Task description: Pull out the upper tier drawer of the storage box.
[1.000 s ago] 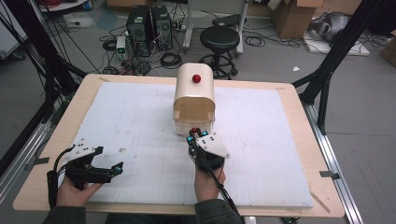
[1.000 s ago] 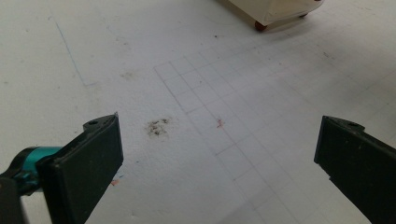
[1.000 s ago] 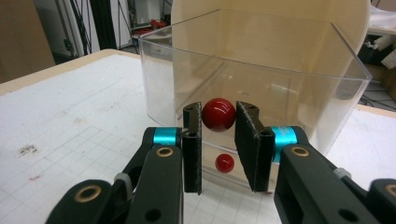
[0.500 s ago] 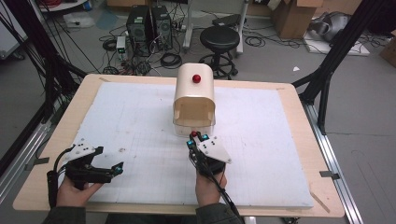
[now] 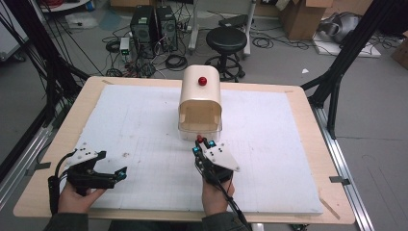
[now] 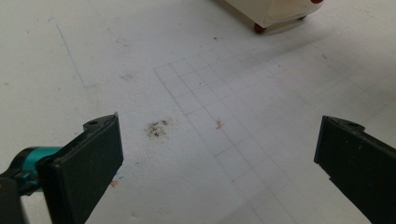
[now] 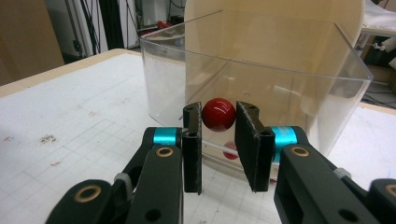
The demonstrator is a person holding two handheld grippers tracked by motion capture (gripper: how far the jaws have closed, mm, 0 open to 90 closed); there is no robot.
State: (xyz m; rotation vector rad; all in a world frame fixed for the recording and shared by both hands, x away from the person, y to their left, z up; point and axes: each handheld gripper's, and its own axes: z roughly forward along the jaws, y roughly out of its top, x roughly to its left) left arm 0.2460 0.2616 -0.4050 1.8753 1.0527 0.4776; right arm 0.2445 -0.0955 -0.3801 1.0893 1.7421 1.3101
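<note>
A beige round-topped box [image 5: 199, 94] stands mid-table with a red knob [image 5: 202, 80] on its top. A clear plastic drawer [image 5: 200, 129] [image 7: 280, 79] shows at its near end. On the drawer's front sits a small red ball knob [image 5: 199, 139] [image 7: 218, 114]. My right gripper [image 5: 202, 143] [image 7: 218, 122] is shut on that ball, a jaw pressed to each side. My left gripper [image 5: 120, 172] [image 6: 219, 154] rests low at the table's near left, jaws wide open over bare board. The box's corner [image 6: 271, 14] appears far off in the left gripper view.
A white gridded foam board [image 5: 288, 144] covers the wooden table [image 5: 308, 159], with small stains [image 6: 158, 129]. Behind the table, a black stool [image 5: 226, 38], computer towers [image 5: 154, 21], cables and cardboard boxes [image 5: 300, 17] sit on the floor. Black frame legs [image 5: 337, 72] flank the table.
The right gripper has shifted slightly toward the person while holding the red ball knob. The left gripper has stayed where it was.
</note>
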